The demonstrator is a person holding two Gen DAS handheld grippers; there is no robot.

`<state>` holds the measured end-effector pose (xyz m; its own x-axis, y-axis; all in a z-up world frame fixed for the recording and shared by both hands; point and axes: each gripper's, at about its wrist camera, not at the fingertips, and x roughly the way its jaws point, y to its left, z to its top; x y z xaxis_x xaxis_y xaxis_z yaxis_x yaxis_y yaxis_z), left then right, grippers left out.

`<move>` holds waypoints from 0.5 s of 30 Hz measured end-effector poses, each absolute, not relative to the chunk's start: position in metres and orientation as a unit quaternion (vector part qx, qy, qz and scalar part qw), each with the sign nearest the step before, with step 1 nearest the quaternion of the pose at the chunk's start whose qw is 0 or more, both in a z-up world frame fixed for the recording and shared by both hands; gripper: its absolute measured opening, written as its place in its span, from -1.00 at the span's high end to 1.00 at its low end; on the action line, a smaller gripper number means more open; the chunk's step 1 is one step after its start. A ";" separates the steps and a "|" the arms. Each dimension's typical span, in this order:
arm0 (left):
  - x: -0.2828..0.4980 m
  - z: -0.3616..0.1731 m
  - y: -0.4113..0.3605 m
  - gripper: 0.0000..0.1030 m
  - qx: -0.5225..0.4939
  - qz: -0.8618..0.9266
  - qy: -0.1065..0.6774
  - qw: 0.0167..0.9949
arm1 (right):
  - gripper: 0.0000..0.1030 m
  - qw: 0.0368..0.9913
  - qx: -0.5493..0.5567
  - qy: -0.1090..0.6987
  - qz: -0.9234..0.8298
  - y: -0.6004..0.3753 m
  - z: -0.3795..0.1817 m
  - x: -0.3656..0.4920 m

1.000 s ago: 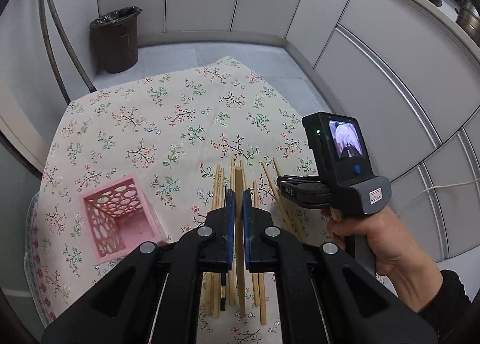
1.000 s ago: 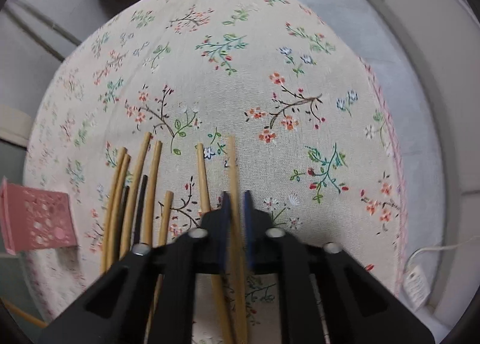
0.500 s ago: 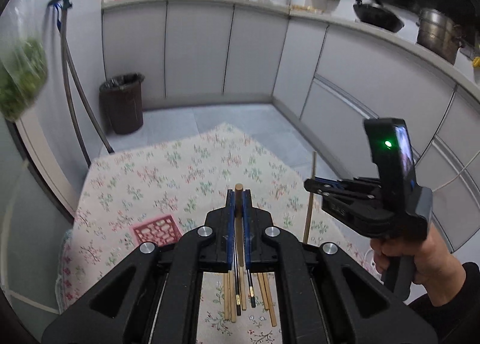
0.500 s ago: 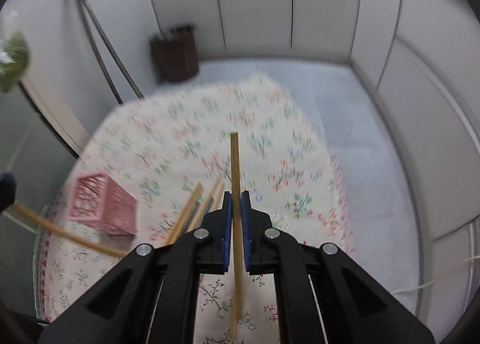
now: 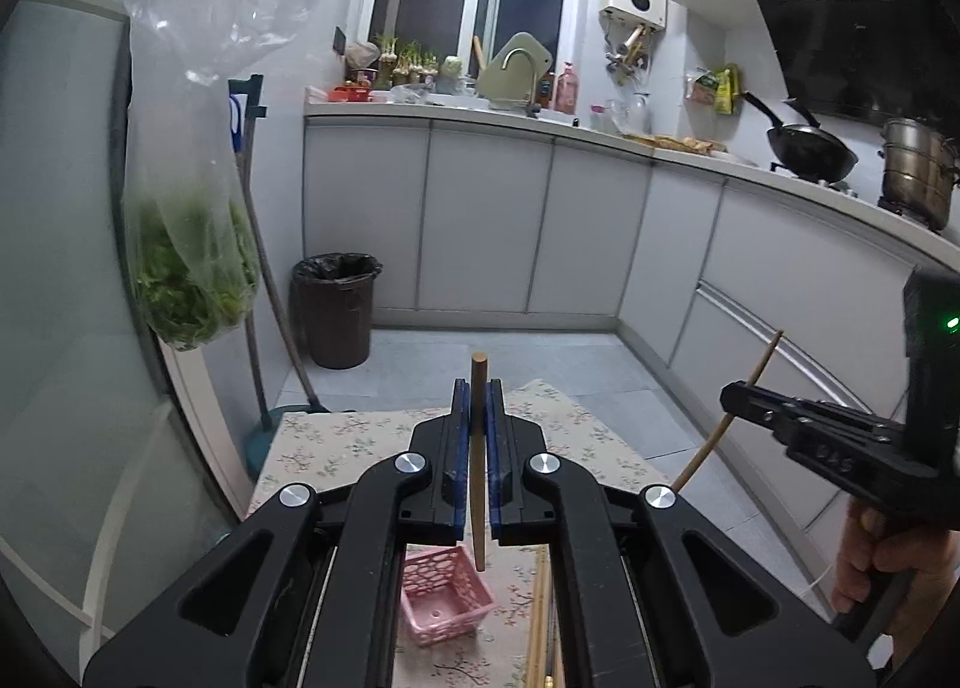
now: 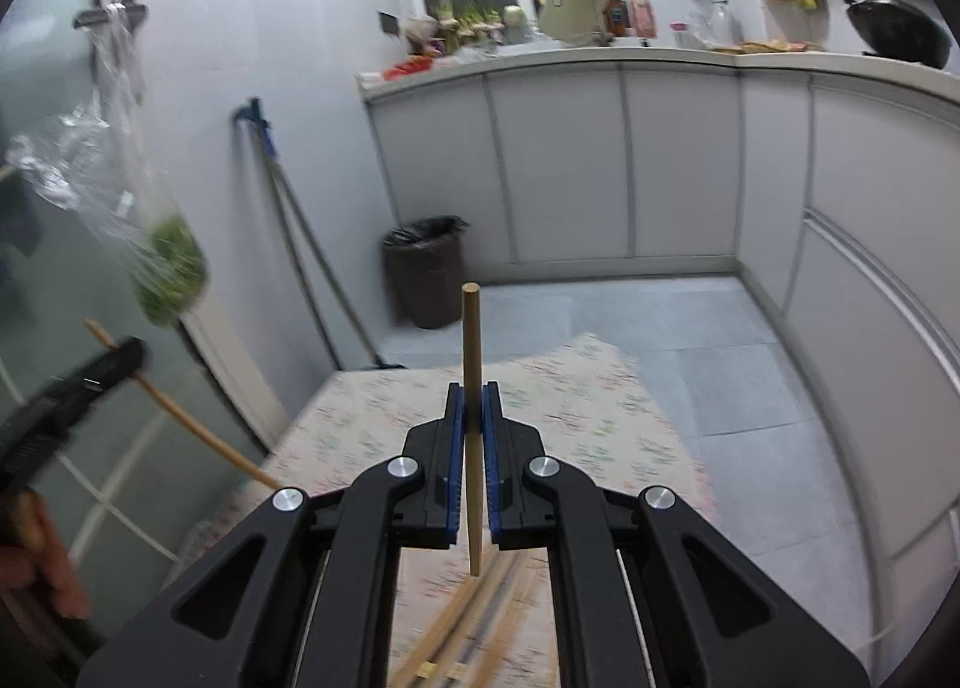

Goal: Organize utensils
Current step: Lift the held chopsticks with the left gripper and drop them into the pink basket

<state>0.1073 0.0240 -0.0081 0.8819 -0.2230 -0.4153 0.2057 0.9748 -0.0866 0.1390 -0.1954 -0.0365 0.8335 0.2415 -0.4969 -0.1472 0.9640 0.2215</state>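
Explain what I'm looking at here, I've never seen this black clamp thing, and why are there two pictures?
No robot here: a person holds a black two-finger clamp in each hand, each with a camera looking along its fingers. One picture comes from the left gripper, the other from the right gripper. Each is shut on one wooden chopstick, lifted above a table with a flowered cloth. On the cloth sit a pink basket and more loose chopsticks. Behind is a kitchen.
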 end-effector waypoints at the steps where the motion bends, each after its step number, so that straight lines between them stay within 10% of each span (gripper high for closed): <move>1: 0.111 -0.011 0.026 0.92 -0.016 -0.107 0.218 0.970 | 0.88 0.952 0.094 0.269 0.113 -0.190 -0.035 0.140; 15: 0.162 -0.083 0.041 0.92 0.004 -0.096 0.341 0.935 | 0.88 0.932 0.118 0.295 0.175 -0.119 -0.071 0.172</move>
